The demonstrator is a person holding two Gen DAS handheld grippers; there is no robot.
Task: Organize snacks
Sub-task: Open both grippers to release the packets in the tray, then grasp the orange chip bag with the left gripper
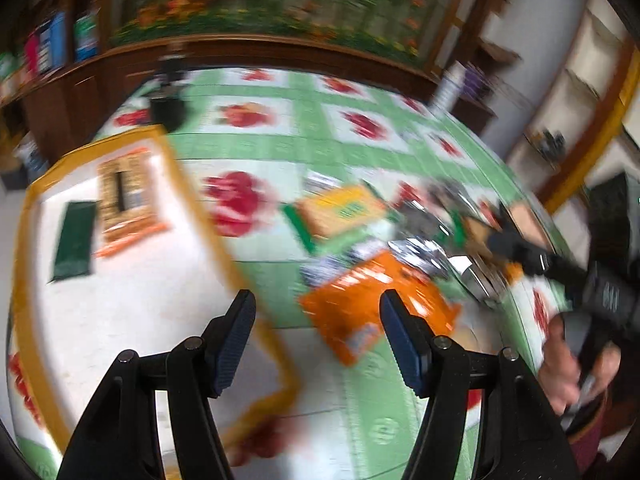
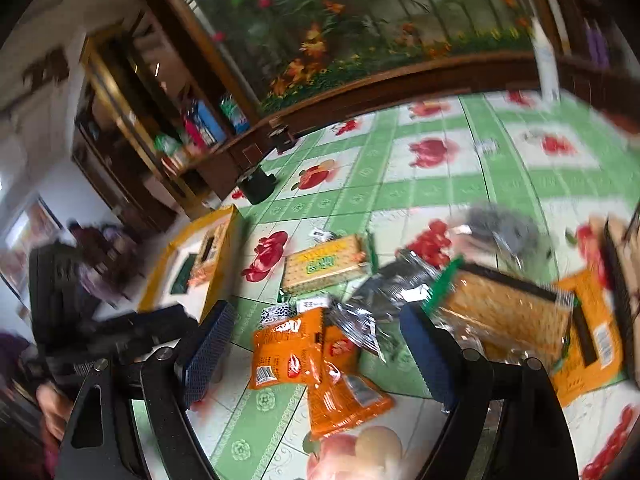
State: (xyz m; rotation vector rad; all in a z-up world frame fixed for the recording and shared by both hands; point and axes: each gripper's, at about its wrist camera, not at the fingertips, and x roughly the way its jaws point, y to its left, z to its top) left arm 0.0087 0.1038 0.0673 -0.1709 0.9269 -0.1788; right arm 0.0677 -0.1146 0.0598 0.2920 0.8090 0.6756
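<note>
Both grippers, left (image 1: 318, 336) and right (image 2: 316, 344), hang with jaws apart and empty. Two packets already lie in the tray (image 1: 120, 312) left of the left jaws. Most snacks remain on the bench: orange packets (image 2: 288, 348) between the right jaws, a cracker pack (image 2: 324, 268) beyond. Blur hides all writing.

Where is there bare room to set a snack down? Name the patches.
Free: the white floor of the yellow-rimmed tray, near its front edge, below the green packet and cracker pack. Also the far tablecloth behind the pile. Crowded: the middle, where orange bags, silver wrappers and cracker packs overlap.
</note>
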